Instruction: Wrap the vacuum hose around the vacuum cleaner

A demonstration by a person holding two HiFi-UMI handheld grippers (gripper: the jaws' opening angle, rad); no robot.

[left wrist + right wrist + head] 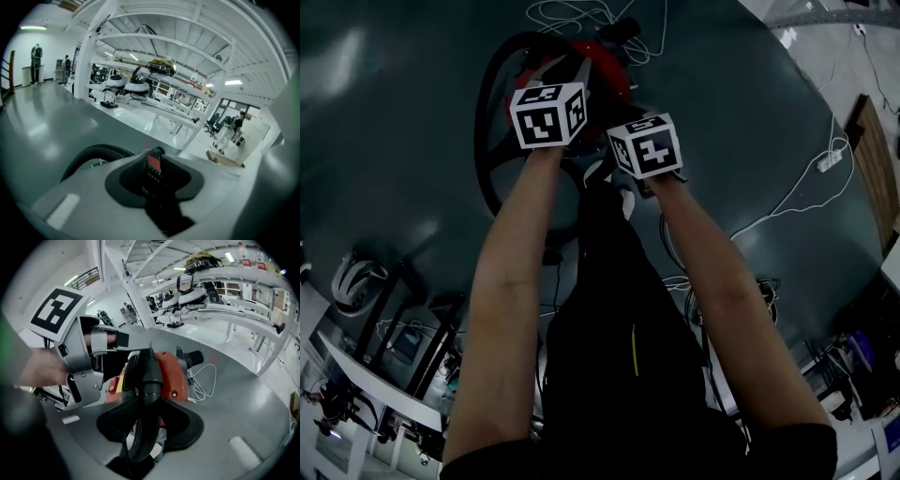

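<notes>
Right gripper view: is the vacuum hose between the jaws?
Yes, the black vacuum hose runs up between the jaws of the right hand-held gripper.

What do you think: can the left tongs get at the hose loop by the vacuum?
Probably yes: the hose curves just ahead and left of the left tongs, with nothing visible between them.

The vacuum cleaner has a glossy red plastic shell. Its hose is black plastic, ribbed along the loop and smooth and faintly shiny at the rigid end. The grey floor is smooth and polished, mirroring lights. The far racking looks like white-painted metal.
</notes>
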